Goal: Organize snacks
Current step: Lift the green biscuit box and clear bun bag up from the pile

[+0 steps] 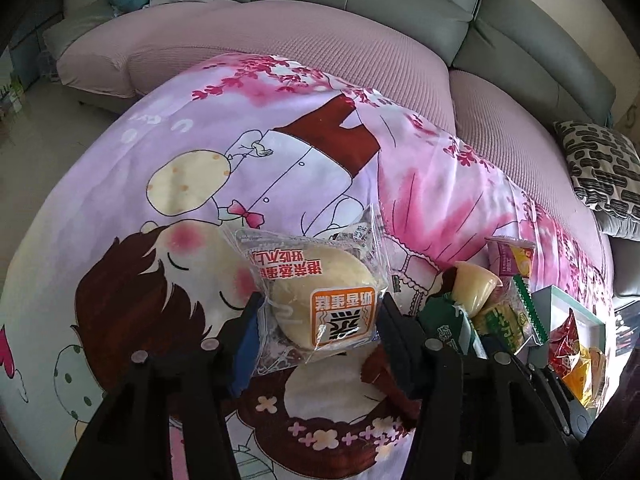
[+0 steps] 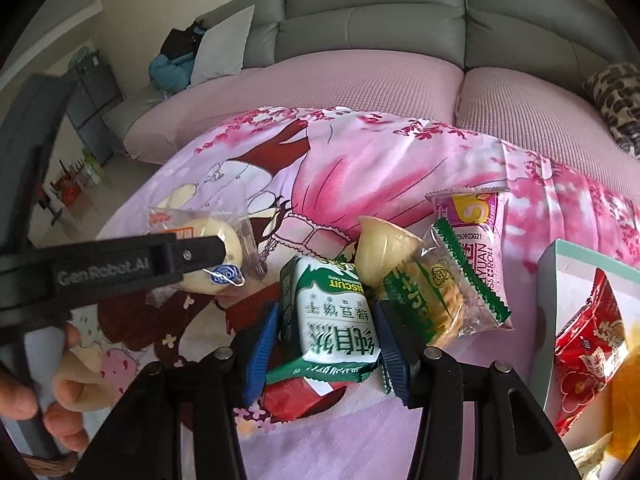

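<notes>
Low in the left wrist frame, your left gripper (image 1: 320, 312) has its jaws clamped on the steamed cake packet (image 1: 320, 300), both pads pressing the wrapper. To the right, loose snacks crowd beside the white box (image 1: 576, 312), which already holds a red packet (image 1: 564, 340).

Bottom centre of the right wrist frame, your right gripper (image 2: 324, 332) sits with its jaws half open around the green biscuit pack (image 2: 332, 316), pads against its sides, a grip by the look of it. A jelly cup (image 2: 380, 252), cracker bag (image 2: 440, 300) and pink roll packet (image 2: 476, 232) are not yet boxed, so I'd judge most sorting remains.
</notes>
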Demonstrator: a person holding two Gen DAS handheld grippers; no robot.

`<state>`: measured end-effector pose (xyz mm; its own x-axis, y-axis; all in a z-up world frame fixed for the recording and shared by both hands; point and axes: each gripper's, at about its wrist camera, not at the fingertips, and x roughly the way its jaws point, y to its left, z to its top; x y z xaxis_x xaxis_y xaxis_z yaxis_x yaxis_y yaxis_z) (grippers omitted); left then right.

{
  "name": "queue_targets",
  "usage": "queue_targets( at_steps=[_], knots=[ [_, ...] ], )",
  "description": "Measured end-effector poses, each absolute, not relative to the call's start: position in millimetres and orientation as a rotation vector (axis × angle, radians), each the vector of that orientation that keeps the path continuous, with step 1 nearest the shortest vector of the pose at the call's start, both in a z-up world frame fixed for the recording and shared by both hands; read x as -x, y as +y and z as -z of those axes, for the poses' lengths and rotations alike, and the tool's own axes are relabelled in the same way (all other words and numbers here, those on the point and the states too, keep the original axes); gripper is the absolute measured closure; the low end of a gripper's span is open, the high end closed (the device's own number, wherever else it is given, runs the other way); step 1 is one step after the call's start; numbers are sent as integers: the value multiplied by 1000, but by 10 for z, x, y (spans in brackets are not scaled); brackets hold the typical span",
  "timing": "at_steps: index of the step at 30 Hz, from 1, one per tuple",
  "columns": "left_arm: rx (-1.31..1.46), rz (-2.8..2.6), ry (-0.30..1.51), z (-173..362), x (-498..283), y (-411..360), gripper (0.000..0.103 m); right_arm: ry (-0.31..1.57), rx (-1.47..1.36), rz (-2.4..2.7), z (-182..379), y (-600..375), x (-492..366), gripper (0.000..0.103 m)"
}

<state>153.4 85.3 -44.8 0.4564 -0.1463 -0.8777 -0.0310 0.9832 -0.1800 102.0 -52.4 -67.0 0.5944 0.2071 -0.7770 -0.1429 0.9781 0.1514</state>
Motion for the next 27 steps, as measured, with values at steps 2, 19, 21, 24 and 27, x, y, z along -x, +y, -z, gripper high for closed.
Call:
queue_targets(
  at_steps=[2, 19, 21, 24, 27],
  knots=[
    [181, 70, 1095, 441, -1528, 852, 46, 909, -51, -196, 678, -496, -1012, 49],
    [181, 75, 1083, 397, -1514, 867, 46, 889, -53, -184, 614, -525, -960, 55],
    [185, 83, 1075, 371, -1503, 869, 46, 880, -58, -182, 573, -546, -941, 55],
    [178, 84, 1063, 326, -1495, 856, 46, 860, -70, -180, 497, -585, -905, 55],
    [177, 93, 1048, 273, -1474, 836, 46, 834, -81, -176, 398, -631, -855, 55]
  ],
)
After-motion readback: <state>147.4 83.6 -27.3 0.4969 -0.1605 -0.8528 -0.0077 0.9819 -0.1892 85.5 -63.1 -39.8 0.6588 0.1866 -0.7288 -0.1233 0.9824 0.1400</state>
